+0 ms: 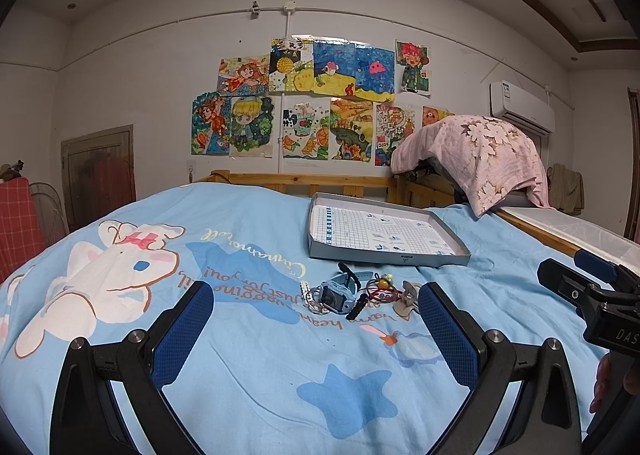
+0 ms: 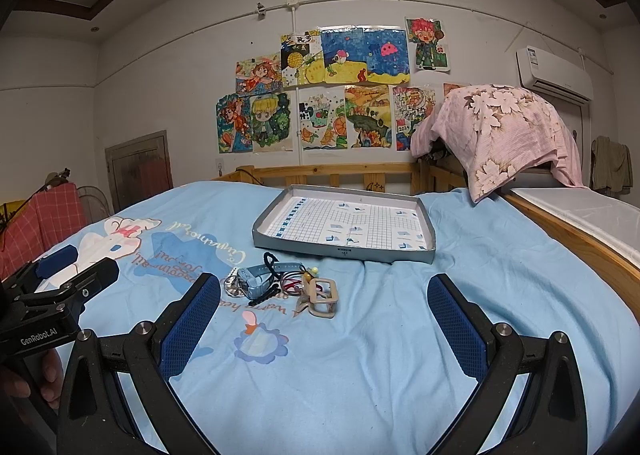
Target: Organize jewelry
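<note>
Both of my claws hang above the bed with their blue pads spread wide and nothing between them. My left claw (image 1: 316,309) points straight at the small heap of jewelry (image 1: 352,293), which lies on the light blue cartoon-print bedsheet (image 1: 248,367) just ahead of its fingertips. My right claw (image 2: 324,305) is released as well, and the heap sits ahead of its left finger (image 2: 192,319) rather than in the middle of the gap.

In the heap I make out a pale blue watch (image 2: 256,281) with its strap curled, a silvery chain (image 2: 232,285) touching its left side, a black hair clip (image 2: 264,295) in front of it, a red cord piece with a yellow bead (image 2: 304,279), and a beige claw clip (image 2: 322,297) at the right end. The pieces touch or overlap one another; I cannot tell how many there are in all.

Just beyond the heap lies a shallow grey tray (image 2: 344,253), lined with gridded paper and holding nothing I can see. Past the wooden bed rail (image 2: 332,173), children's drawings (image 2: 332,91) cover the wall.
</note>
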The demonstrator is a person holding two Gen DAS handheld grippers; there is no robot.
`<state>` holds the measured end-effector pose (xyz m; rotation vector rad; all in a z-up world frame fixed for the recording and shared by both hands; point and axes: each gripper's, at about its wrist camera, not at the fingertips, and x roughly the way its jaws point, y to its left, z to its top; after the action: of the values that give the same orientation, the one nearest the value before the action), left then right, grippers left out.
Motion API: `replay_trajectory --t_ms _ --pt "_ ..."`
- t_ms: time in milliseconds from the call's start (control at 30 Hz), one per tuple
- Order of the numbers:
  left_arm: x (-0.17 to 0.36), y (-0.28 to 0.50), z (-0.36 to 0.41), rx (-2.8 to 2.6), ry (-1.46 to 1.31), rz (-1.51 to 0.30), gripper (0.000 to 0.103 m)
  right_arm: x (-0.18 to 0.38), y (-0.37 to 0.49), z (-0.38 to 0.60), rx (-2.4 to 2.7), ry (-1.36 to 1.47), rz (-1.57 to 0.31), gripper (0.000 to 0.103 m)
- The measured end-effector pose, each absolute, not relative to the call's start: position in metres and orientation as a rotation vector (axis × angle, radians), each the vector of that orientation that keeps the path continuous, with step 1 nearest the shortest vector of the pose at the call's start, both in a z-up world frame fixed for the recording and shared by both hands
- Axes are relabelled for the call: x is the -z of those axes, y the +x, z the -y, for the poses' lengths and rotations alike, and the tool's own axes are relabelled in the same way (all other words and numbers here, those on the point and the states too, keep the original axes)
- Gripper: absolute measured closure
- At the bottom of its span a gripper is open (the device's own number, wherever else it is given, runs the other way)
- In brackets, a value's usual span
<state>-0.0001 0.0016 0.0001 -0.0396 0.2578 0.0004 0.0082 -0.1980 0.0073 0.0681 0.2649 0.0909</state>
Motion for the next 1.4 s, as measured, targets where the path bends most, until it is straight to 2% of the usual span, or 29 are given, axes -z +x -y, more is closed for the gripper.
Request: replay_trajectory --t_ms 1400 --pt "0.0064 -0.0031 -0.0009 -0.009 -0.043 -0.273 0.000 -0.0018 0.0072 0.1967 -0.088 0.074 -0.269 0.001"
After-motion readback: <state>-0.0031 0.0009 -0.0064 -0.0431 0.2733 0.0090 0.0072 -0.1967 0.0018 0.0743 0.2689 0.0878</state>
